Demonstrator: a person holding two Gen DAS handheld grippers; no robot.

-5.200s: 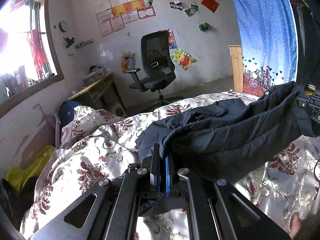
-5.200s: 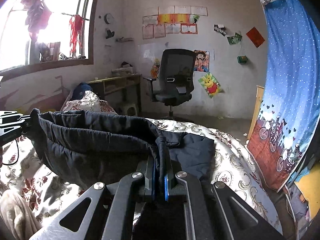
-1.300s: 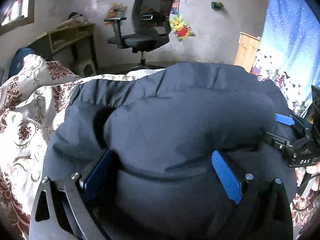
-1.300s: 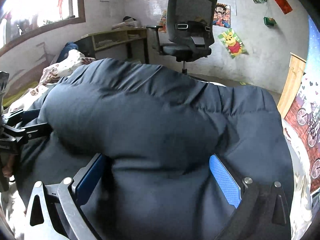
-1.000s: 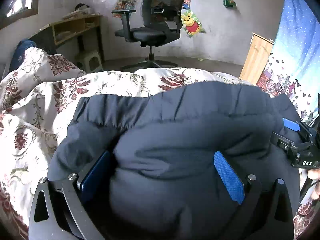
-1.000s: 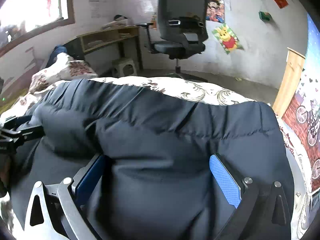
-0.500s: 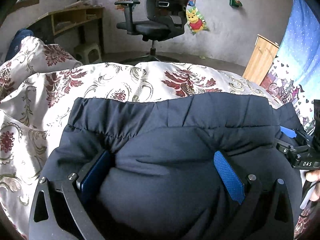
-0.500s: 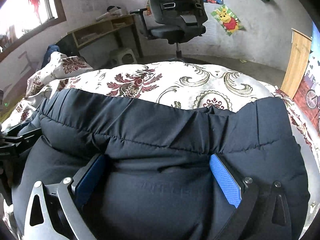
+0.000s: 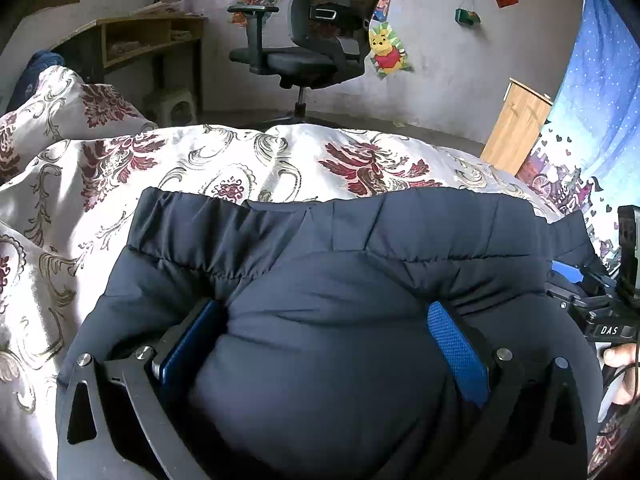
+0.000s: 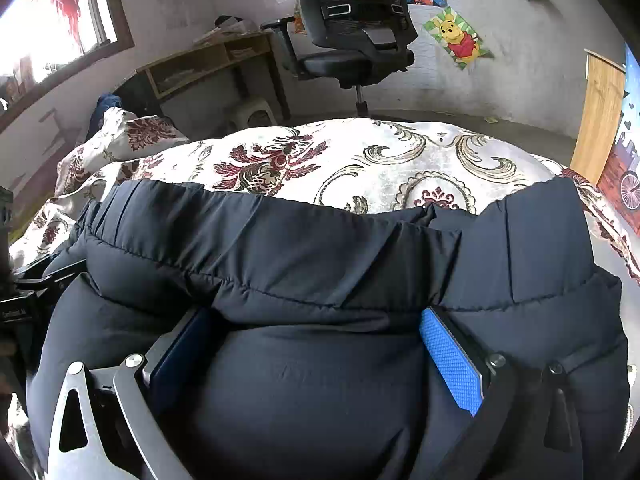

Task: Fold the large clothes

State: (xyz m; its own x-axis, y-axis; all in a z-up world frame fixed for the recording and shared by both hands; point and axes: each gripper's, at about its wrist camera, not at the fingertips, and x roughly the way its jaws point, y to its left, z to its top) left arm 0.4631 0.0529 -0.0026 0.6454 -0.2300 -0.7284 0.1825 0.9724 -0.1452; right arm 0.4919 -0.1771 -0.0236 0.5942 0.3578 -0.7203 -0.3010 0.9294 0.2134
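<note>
Dark navy padded jacket (image 9: 328,280) lies folded on a bed, on a cream quilt with maroon floral print (image 9: 224,164). Stitched hem band runs across the far edge of the bundle, with bare quilt showing beyond it in both wrist views.

Left gripper (image 9: 320,344): fingers spread wide, blue pads (image 9: 456,352) visible on either side of a thick bulge of jacket fabric. The padding swells up between the fingers and touches both pads; the jaws stand released, not pinched together. Fabric fills the whole lower part of the left wrist view.

Right gripper (image 10: 316,352): same posture. Fingers wide apart, the right blue pad (image 10: 450,362) clearly lit, the left one in shadow against the cloth. Jacket bulges between and over the fingers. Released, with fabric pressed against both pads.

Each gripper shows at the edge of the other's view: right gripper body at the far right edge of the left wrist view (image 9: 600,304), with a fingertip of the person's hand (image 9: 618,356) just below it; the left gripper's dark frame sits at the left edge of the right wrist view.

Background: black mesh office chair (image 9: 320,32) on the floor past the bed, wooden desk (image 10: 208,60) under a window, a cartoon bear poster (image 10: 456,36) on the wall, blue star-print curtain (image 9: 592,112) on the right.
</note>
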